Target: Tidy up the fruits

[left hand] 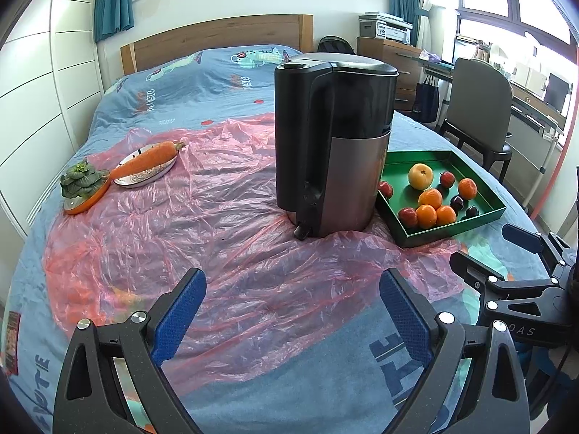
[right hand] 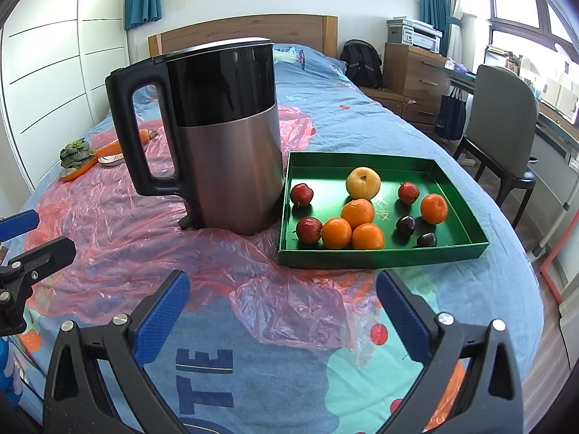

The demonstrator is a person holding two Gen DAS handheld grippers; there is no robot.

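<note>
A green tray point(right hand: 380, 255) on the bed holds several fruits: a yellow pear point(right hand: 363, 182), oranges point(right hand: 357, 212), red apples point(right hand: 308, 229) and dark plums point(right hand: 405, 225). The tray also shows in the left wrist view point(left hand: 452, 229) at the right. My left gripper point(left hand: 293, 311) is open and empty over the pink plastic sheet point(left hand: 217, 217). My right gripper point(right hand: 284, 311) is open and empty, just in front of the tray's near edge. Each gripper shows at the edge of the other's view.
A black and silver kettle point(right hand: 224, 137) stands left of the tray, touching it. A carrot point(left hand: 152, 157) on a plate point(left hand: 144, 177) and a green vegetable point(left hand: 81, 181) on an orange dish lie far left. A chair point(right hand: 506, 126) stands beside the bed at right.
</note>
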